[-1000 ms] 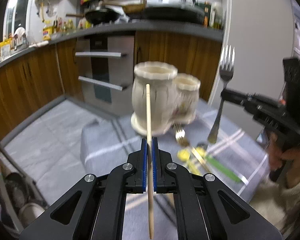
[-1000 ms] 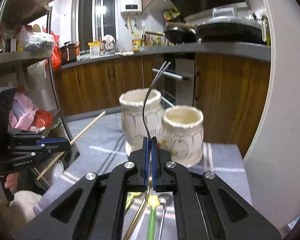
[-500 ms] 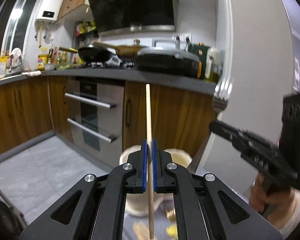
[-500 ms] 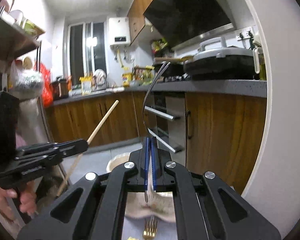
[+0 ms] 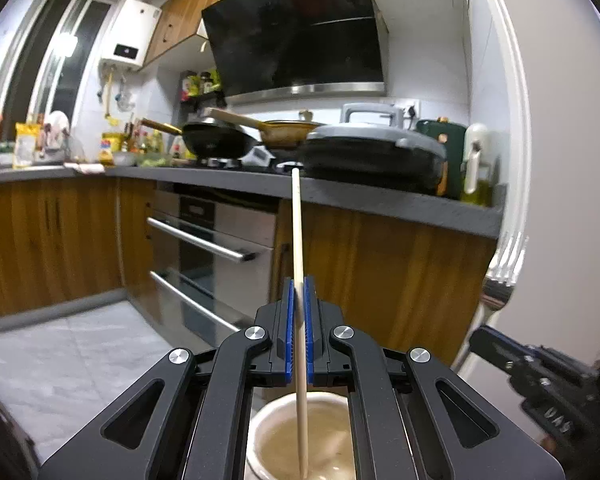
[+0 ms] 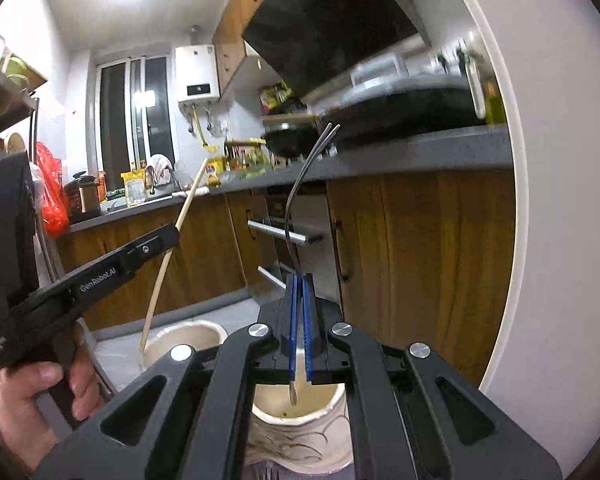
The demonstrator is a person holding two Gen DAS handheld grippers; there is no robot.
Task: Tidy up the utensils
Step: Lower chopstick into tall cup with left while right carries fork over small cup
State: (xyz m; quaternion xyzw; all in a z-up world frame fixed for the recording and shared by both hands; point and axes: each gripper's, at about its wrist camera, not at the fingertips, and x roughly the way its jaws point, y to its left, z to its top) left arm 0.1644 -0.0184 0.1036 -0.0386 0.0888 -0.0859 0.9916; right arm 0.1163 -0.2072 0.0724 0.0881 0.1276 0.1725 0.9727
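My left gripper [image 5: 297, 284] is shut on a wooden chopstick [image 5: 298, 240], held upright with its lower end inside a cream ceramic holder [image 5: 288, 404] below. My right gripper [image 6: 299, 280] is shut on a metal fork [image 6: 300, 184], tines up, its handle end hanging over the mouth of a second cream holder [image 6: 300, 412]. In the right wrist view the left gripper [image 6: 168, 236] and its chopstick [image 6: 168, 256] stand over the other holder [image 6: 180, 336] at left. The fork [image 5: 500, 276] also shows at the right of the left wrist view.
A dark kitchen counter [image 5: 380, 200] with pans and a wok runs behind, above wooden cabinets and an oven with bar handles [image 5: 200, 240]. A white door frame [image 5: 516, 160] stands at right. A metal shelf with bags [image 6: 52, 196] is at left.
Both grippers have risen and tipped upright over the holders. The chopstick's lower end is now inside the left holder and the fork's handle now hangs over the right one.
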